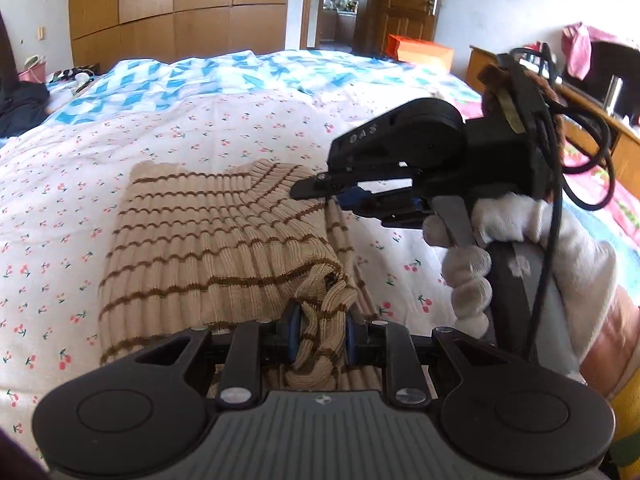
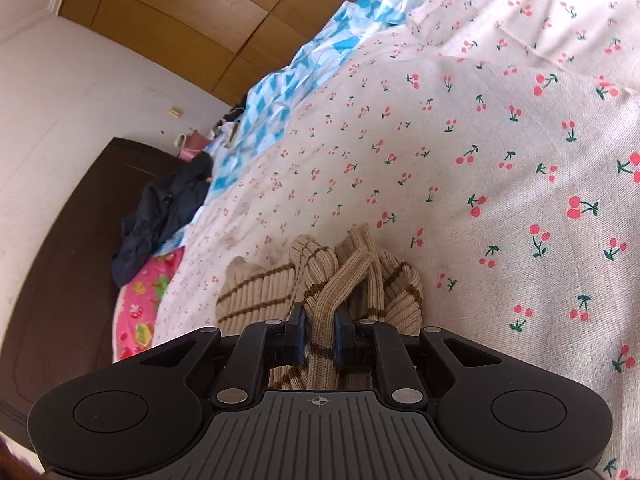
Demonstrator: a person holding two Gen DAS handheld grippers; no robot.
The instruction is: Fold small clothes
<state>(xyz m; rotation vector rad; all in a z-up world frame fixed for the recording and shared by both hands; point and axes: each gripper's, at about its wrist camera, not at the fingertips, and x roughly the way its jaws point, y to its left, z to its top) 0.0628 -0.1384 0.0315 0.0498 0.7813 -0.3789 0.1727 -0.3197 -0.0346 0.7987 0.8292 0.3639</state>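
A small beige ribbed knit garment with brown stripes [image 1: 208,240] lies on the cherry-print bed sheet [image 1: 60,208]. My left gripper [image 1: 320,336] is shut on a bunched near edge of the garment. My right gripper [image 1: 336,196], held by a white-gloved hand [image 1: 468,276], is shut on the garment's far right edge. In the right wrist view the right gripper [image 2: 320,340] pinches a gathered fold of the same garment [image 2: 256,292] just above the sheet [image 2: 480,160].
A blue-and-white patterned quilt [image 1: 224,76] covers the far part of the bed. Dark clothes [image 2: 160,216] lie at the bed's far left edge by a dark headboard [image 2: 60,260]. A wooden wardrobe [image 1: 180,4], an open door and an orange box [image 1: 420,50] stand behind.
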